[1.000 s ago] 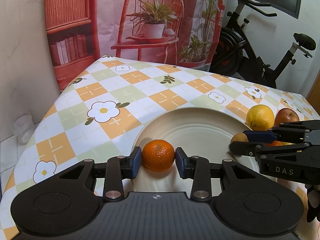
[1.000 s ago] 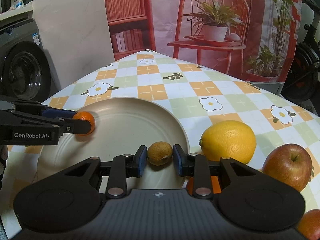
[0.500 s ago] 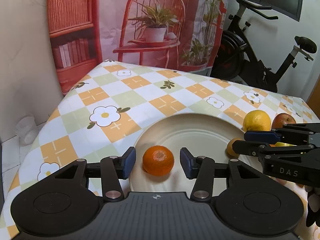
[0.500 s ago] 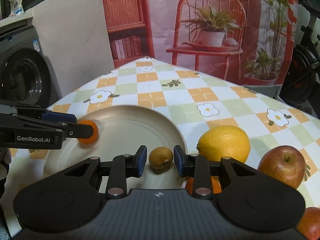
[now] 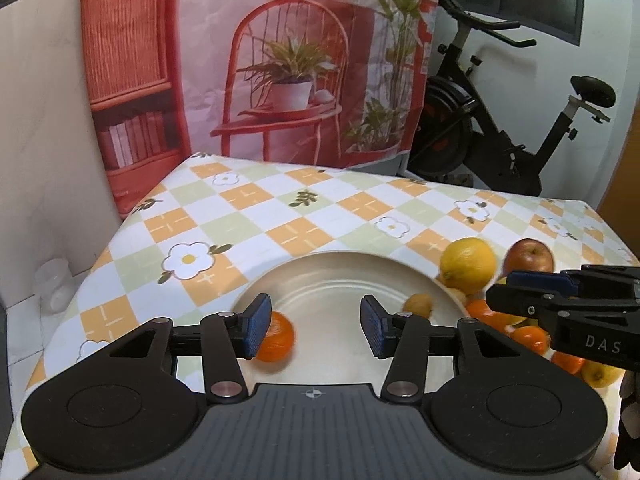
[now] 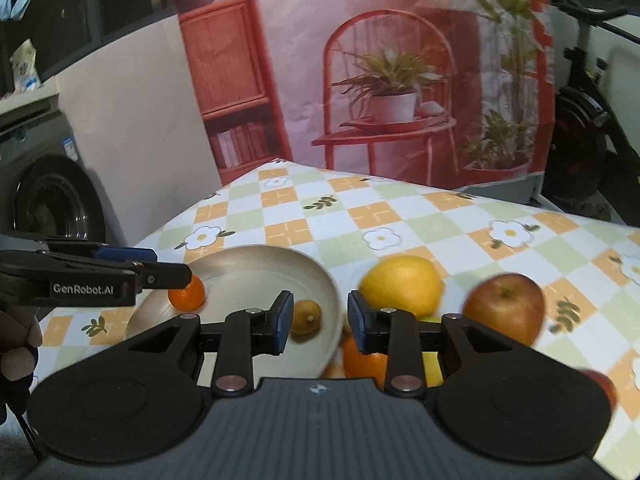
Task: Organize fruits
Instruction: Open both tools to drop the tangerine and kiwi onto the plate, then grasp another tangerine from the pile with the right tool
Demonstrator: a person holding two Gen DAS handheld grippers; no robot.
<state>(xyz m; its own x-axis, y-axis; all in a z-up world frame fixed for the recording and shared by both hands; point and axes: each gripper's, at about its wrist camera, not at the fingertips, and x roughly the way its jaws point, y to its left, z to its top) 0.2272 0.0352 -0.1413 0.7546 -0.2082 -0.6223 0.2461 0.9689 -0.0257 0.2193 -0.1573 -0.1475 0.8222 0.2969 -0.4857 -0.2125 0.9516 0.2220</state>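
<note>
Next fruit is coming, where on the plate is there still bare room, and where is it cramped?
The plate is bare across its middle and far side, between the tangerine at its left edge and the small brown fruit at its right edge. Right of the plate is crowded: lemon, apple and a heap of oranges.

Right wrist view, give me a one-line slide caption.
Open right tool above a plate holding a small brown fruit and a tangerine; lemon and apple wait beside it.
</note>
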